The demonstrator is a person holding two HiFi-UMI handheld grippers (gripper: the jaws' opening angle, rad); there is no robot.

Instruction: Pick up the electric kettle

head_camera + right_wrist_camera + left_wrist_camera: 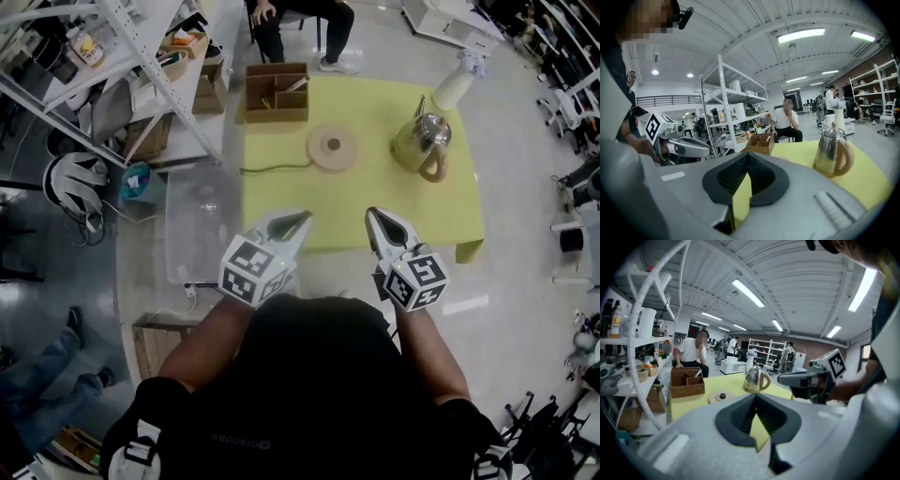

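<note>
The yellow table (281,220) carries the kettle (422,142) at its far right, untouched. The left hand-held gripper (302,219) and the right hand-held gripper (371,216) hover clenched and empty over the near edge. Next, I reckon, the right one must open and reach for the handle (433,171).

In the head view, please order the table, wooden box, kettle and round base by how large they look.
1. table, clearly largest
2. wooden box and kettle: about alike, so not ranked
3. round base, smallest
</note>
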